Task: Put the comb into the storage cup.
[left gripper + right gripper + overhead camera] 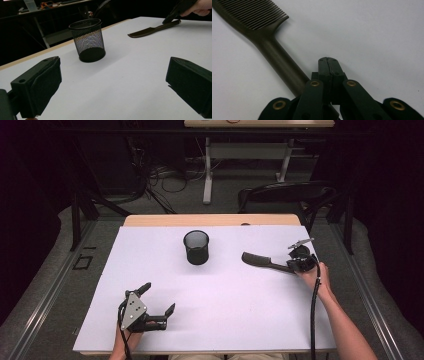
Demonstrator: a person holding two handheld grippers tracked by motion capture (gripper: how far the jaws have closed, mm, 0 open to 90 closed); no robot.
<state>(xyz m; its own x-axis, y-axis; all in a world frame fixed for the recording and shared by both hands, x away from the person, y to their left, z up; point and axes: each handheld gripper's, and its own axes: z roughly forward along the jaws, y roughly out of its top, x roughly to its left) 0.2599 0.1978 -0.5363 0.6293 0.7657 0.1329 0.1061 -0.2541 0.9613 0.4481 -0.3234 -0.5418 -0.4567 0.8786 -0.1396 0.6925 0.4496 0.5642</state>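
Bright white table (225, 320), dark room around it.
Light fell from above; cup (196, 247) and comb (260, 260) threw short soft shadows. No glare. High view soft, low-res; left gripper view's near jaws blurred; right gripper view sharp on comb teeth, bkgd murky.

Black mesh cup (196, 247) upright on white table (225, 315)
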